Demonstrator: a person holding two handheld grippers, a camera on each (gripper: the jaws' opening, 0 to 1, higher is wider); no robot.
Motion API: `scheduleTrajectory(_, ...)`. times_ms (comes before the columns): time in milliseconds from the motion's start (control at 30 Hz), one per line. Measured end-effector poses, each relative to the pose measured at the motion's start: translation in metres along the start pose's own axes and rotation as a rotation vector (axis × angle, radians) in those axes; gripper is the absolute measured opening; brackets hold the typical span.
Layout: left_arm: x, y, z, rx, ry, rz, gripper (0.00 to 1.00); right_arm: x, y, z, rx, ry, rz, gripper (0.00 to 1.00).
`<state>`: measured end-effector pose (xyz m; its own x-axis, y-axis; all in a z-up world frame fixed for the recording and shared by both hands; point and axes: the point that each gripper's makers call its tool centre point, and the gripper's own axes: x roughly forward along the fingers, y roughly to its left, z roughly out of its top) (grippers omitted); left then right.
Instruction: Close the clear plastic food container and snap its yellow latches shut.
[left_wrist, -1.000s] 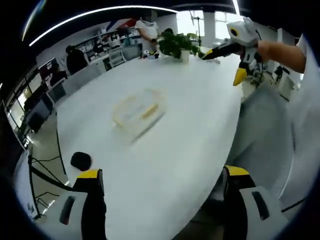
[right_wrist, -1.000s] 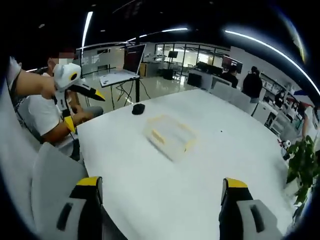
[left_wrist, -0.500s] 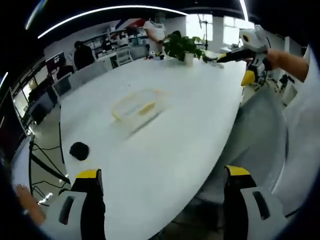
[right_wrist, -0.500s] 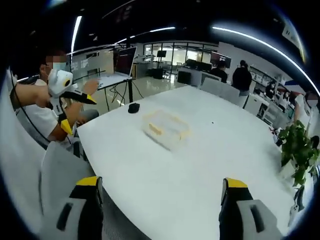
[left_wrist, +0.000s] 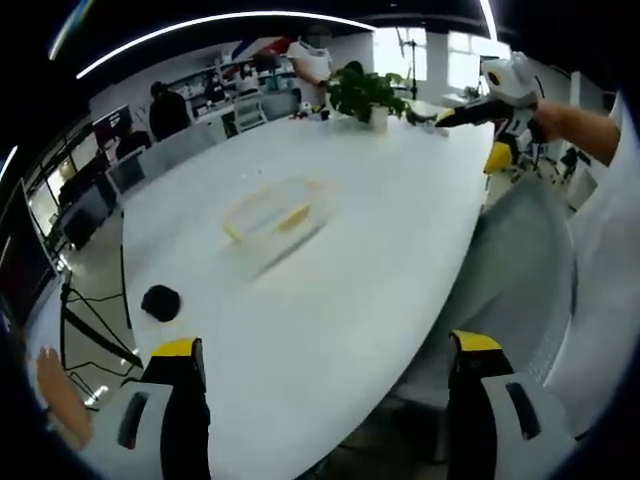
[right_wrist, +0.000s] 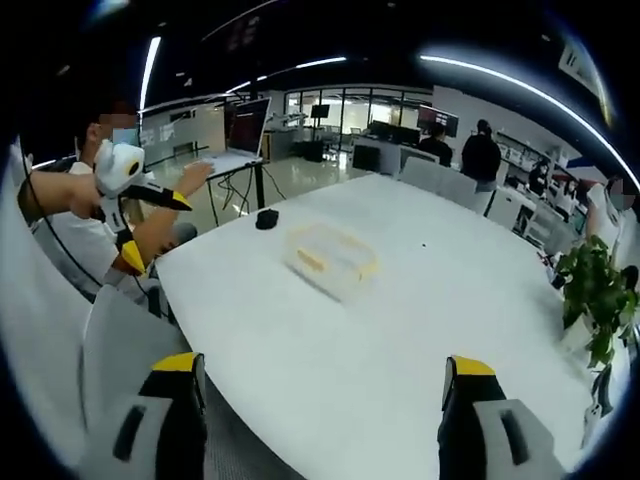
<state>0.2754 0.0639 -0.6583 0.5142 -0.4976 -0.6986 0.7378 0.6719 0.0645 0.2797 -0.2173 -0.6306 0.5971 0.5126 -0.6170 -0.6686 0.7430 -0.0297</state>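
The container (left_wrist: 277, 213) lay alone near the middle of the white table (left_wrist: 380, 250), well apart from both grippers, and it looked blurred in both views; its lid state could not be told. In the right gripper view the container (right_wrist: 331, 259) showed yellow parts at its sides, and a small dark object (right_wrist: 266, 217) lay on the table beyond it, near the far edge. In the left gripper view this dark object (left_wrist: 160, 301) was at the left, close to the table edge, and a potted plant (left_wrist: 362, 92) stood at the far end of the table. The left gripper (left_wrist: 325, 410) had its jaws wide apart and held nothing; the right gripper (right_wrist: 320, 415) was also wide and empty. The left gripper view showed the right gripper (left_wrist: 478, 108) at upper right, held in a hand above the table edge; whether it was wide could not be told there. The right gripper view showed the left gripper (right_wrist: 150, 195) at left, with a laptop (right_wrist: 240, 135) on a stand behind it. A plant (right_wrist: 592, 300) appeared at the right.
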Motion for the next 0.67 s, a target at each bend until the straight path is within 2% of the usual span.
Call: scheduleTrajectory(667, 0.0056, 0.0, 0.0012, 0.001, -0.009, -0.002, 0.99, -0.0001, 0.0062, 0.0047, 0.012, -0.024, 0.007, 0.99)
